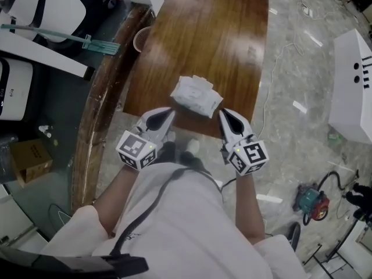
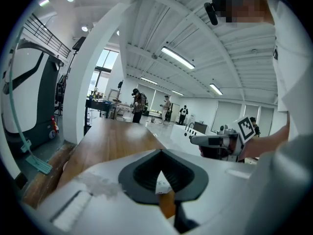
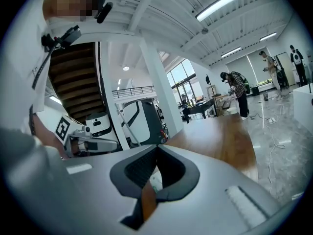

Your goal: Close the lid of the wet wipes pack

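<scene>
The white wet wipes pack [image 1: 196, 97] lies on the wooden table [image 1: 203, 34] close to its near edge, with a white flap raised along its far side. My left gripper [image 1: 170, 113] is just off the pack's near left corner, its jaws together and nothing in them. My right gripper [image 1: 222, 114] is just off the near right corner, also shut and empty. In the left gripper view the left gripper [image 2: 160, 152] has its tips touching, and a white sliver of the pack [image 2: 164, 184] shows below them. In the right gripper view the right gripper [image 3: 157, 147] looks the same.
A pinkish cup [image 1: 141, 38] stands at the table's left edge. A teal broom [image 1: 87, 41] and a cardboard box [image 1: 29, 158] are to the left. On the floor to the right are a white cabinet [image 1: 351, 86], cables and a teal machine [image 1: 308, 201]. People stand far off.
</scene>
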`<state>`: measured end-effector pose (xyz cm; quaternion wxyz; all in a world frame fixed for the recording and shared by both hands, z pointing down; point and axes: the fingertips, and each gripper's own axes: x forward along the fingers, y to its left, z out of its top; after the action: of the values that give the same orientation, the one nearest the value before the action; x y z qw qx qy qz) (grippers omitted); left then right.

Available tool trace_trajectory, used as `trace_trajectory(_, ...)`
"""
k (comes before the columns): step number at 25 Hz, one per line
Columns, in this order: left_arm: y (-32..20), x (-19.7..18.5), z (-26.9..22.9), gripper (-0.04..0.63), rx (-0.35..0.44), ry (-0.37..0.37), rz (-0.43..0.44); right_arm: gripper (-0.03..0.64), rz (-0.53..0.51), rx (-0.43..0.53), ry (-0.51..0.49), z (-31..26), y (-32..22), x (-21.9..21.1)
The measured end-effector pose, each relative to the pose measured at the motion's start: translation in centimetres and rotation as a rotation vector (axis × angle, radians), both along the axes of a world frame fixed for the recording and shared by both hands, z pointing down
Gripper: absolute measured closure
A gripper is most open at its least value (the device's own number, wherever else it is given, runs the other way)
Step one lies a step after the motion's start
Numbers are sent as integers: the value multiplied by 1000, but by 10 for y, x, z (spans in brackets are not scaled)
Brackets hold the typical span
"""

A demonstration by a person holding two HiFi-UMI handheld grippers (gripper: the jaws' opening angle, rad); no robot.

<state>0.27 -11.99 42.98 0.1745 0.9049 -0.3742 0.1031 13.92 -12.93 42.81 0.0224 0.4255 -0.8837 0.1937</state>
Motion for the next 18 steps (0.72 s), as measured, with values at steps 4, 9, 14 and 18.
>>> trace_trajectory(4, -8, -7, 0, 594, 0, 9, 33, 607, 27, 14, 8, -8, -5, -12)
trace_trajectory(9, -22, -6, 7, 594, 0, -7, 140, 607, 80, 13, 38, -7, -18, -21)
trace_trajectory(14, -34, -6, 27, 594, -11, -37, 249, 607, 112, 32, 76, -10, -38, -31)
trace_trajectory(18, -44, 0, 41, 594, -48, -37, 264, 607, 125, 19, 92, -2, -55, -28)
